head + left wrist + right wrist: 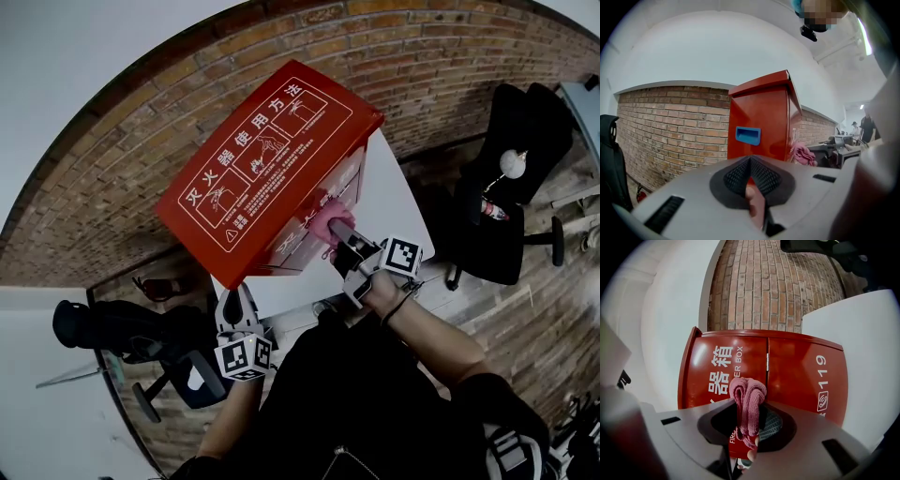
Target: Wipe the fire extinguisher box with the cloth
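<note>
Right gripper pinches folded pink cloth, seemingly against glossy red box; left gripper closed, empty.

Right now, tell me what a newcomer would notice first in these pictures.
A tall red metal fire extinguisher box with white lettering stands before the brick wall. The right gripper is shut on a bunched pink cloth at the box's front; the left gripper hangs back, shut and empty.

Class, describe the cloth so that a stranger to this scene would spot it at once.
Find the tall red metal fire extinguisher box by the brick wall. At its front face, the right gripper pinches a small bunched pink cloth, the only soft, pink thing there.
</note>
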Motion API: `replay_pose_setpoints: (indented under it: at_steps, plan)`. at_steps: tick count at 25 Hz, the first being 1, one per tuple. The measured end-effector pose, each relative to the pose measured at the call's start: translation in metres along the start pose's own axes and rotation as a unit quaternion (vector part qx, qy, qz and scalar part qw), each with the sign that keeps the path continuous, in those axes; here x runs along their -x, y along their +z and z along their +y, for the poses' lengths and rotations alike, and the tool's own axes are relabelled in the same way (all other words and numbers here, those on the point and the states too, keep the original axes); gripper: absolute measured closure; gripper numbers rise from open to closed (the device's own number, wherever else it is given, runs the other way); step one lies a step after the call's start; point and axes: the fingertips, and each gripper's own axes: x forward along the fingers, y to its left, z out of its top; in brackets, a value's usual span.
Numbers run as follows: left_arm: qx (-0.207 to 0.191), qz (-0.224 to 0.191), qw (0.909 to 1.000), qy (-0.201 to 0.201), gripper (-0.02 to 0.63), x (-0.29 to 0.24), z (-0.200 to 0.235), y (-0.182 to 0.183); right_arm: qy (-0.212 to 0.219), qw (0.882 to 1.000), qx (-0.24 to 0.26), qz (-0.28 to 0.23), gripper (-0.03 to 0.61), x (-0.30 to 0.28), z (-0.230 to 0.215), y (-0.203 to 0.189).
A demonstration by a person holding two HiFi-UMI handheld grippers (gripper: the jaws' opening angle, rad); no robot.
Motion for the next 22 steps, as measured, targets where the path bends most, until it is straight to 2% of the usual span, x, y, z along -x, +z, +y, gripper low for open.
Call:
replay_pose_setpoints:
  at_steps: [5, 10, 22]
  plan:
    - [0.001, 0.001, 1.0, 0.003, 0.586, 0.003, 0.002, -0.002, -0.013, 1.0, 0.012, 0.002, 0.476, 0.0, -0.006, 0.0]
    - [0.001, 0.002, 1.0, 0.003, 0.586, 0.006, 0.0, -0.004, -0.027, 1.0, -0.013, -0.005, 0.476, 0.001, -0.02, -0.002]
    - [0.0, 0.013, 0.9999, 0.0, 0.586, 0.008, 0.001, -0.012, -0.053, 0.999, 0.005, -0.003, 0.476, 0.0, -0.038, -0.001]
